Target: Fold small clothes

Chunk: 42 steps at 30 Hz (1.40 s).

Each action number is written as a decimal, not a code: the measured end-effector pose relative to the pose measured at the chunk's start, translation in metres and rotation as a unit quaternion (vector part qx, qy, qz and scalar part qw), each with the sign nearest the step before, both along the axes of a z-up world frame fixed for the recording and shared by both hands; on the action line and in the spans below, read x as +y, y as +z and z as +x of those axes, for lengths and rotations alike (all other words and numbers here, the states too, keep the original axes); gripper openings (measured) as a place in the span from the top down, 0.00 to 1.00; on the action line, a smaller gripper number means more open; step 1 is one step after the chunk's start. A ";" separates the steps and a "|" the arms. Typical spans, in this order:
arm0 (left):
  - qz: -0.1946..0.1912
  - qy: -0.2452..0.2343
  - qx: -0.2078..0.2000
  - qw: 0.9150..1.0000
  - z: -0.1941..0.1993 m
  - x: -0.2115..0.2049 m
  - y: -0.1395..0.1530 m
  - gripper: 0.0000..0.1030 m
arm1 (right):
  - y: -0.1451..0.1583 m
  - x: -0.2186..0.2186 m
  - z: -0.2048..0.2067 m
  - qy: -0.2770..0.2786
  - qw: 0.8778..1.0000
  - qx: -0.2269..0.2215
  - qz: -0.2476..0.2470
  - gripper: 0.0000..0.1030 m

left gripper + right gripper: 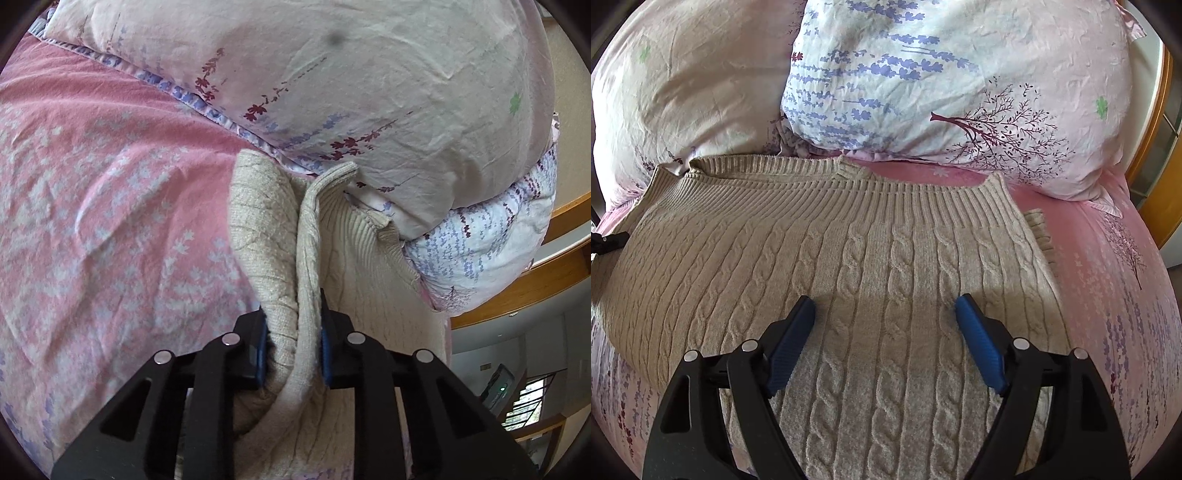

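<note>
The pink flowered bedsheet (1108, 258) lies rumpled under everything, with two puffy printed pillows (960, 92) at its head. My beige cable-knit sweater (849, 258) lies flat across it, its ribbed hem touching the pillows. My left tongs (291, 347) are clamped on a bunched fold of it; my right tongs (884, 310) stand apart above the knit.

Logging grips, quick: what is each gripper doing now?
Left gripper: shut on a bunched fold of the beige sweater.
Right gripper: open, empty, over the sweater.
</note>
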<state>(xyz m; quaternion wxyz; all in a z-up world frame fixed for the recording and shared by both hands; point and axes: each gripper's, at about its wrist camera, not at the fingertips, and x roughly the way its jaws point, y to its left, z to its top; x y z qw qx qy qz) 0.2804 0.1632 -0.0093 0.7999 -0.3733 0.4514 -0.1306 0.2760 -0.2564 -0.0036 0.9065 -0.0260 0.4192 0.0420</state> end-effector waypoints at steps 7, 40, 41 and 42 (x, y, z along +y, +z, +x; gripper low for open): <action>-0.066 0.003 -0.046 0.997 -0.007 -0.006 0.034 0.82 | -0.001 -0.004 0.003 0.001 1.000 0.005 0.009 0.18; -0.037 -0.095 -0.066 0.993 -0.017 -0.139 0.060 0.71 | 0.007 -0.051 0.037 0.087 0.885 0.178 0.422 0.20; -0.025 -0.091 -0.065 0.993 -0.020 -0.131 0.054 0.68 | 0.005 -0.044 0.039 0.088 0.889 0.187 0.408 0.21; -0.016 -0.090 -0.059 0.994 -0.021 -0.125 0.048 0.67 | 0.004 -0.037 0.040 0.081 0.896 0.192 0.391 0.23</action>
